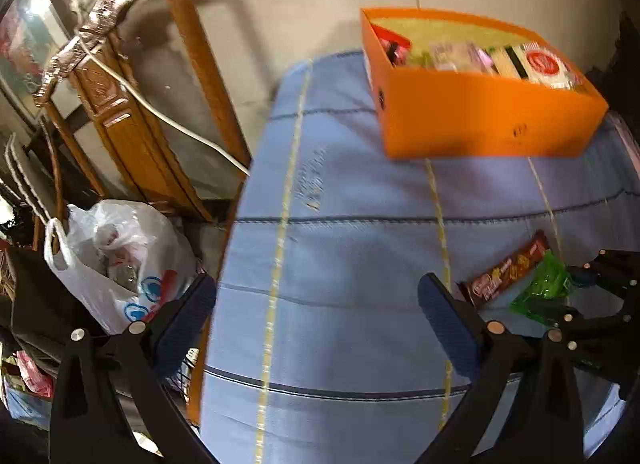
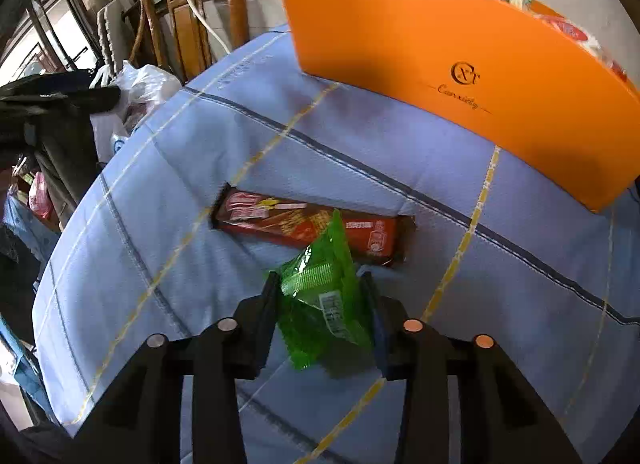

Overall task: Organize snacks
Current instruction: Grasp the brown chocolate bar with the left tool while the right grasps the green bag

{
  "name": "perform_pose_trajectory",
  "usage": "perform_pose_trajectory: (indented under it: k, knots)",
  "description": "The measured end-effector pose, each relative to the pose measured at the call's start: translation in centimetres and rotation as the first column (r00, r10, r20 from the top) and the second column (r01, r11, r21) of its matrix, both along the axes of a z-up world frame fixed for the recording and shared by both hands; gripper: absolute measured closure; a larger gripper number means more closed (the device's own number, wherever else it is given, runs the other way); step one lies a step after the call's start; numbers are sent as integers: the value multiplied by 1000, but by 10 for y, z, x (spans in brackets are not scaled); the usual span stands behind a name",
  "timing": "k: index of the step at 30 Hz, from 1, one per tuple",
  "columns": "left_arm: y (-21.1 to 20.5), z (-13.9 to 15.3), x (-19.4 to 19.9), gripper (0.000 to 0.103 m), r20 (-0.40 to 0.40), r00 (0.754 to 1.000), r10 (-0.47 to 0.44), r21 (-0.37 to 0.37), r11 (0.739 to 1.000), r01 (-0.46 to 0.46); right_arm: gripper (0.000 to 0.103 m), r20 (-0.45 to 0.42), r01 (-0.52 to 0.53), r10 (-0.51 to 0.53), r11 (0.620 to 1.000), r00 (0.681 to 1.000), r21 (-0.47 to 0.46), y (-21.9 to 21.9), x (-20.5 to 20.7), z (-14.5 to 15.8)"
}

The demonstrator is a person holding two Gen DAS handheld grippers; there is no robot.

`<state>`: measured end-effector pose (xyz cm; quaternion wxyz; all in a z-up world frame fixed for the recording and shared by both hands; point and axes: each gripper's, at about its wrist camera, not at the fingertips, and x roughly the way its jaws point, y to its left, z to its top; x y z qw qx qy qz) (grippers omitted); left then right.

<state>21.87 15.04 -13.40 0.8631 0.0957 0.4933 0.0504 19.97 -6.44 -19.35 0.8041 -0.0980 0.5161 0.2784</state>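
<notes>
Gripping the green packet [image 2: 326, 304] just above the worktop [image 2: 160, 223], the right hand-held gripper [image 2: 322, 288] should lift clear of the brown bar [image 2: 304, 223], then carry over the orange box [image 2: 460, 75]. The left hand-held gripper [image 1: 316, 300] hangs open, empty.

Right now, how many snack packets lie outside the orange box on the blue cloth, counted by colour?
Green packet, between the right gripper's fingers: 1
Red-brown packet, flat on the blue cloth: 1
Total: 2
The packets inside the orange box are not counted.
</notes>
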Motion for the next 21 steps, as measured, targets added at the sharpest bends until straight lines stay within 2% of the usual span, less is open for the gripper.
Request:
perform_pose_trajectory:
  k: [2, 5, 8, 12, 14, 15, 16, 17, 18, 19, 20, 21]
  knots:
    - [-13, -5, -1, 4, -2, 999, -38, -26, 999, 38, 69, -5, 20, -20, 1000, 1000, 20, -5, -7, 11]
    - [-46, -14, -3, 4, 7, 990, -141, -42, 989, 141, 69, -15, 99, -98, 989, 995, 106, -26, -11, 34]
    - [-82, -30, -3, 4, -5, 967, -253, -3, 967, 253, 69, 32, 153, -159, 977, 987, 146, -52, -17, 64]
    - [-114, -48, 0, 4, 8, 928, -373, -40, 927, 373, 69, 82, 229, -248, 955, 965, 189, -94, -23, 101]
    - [-121, -59, 5, 4, 11, 919, -395, -63, 917, 395, 69, 99, 266, -291, 940, 951, 211, -113, -24, 115]
    - [-122, -66, 8, 7, 21, 911, -412, -89, 907, 412, 69, 107, 282, -310, 935, 945, 213, -121, -26, 120]
    - [-123, -73, 10, 57, 11, 901, -433, -136, 892, 430, 69, 113, 305, -333, 928, 936, 214, -131, -28, 124]
    - [-122, -78, 12, 71, -6, 894, -449, -198, 877, 439, 69, 114, 322, -351, 922, 929, 217, -138, -30, 126]
    - [-117, -78, 17, 73, -9, 902, -433, -256, 873, 416, 69, 109, 336, -367, 914, 924, 226, -144, -31, 128]
    - [-116, -77, 19, 79, -20, 904, -428, -266, 873, 408, 69, 99, 351, -382, 906, 919, 235, -149, -32, 128]
    - [-117, -76, 20, 96, -22, 903, -428, -252, 877, 409, 69, 92, 367, -397, 899, 913, 238, -155, -31, 128]
    - [-119, -75, 19, 103, -23, 907, -420, -208, 890, 406, 69, 85, 375, -404, 895, 911, 241, -159, -33, 127]
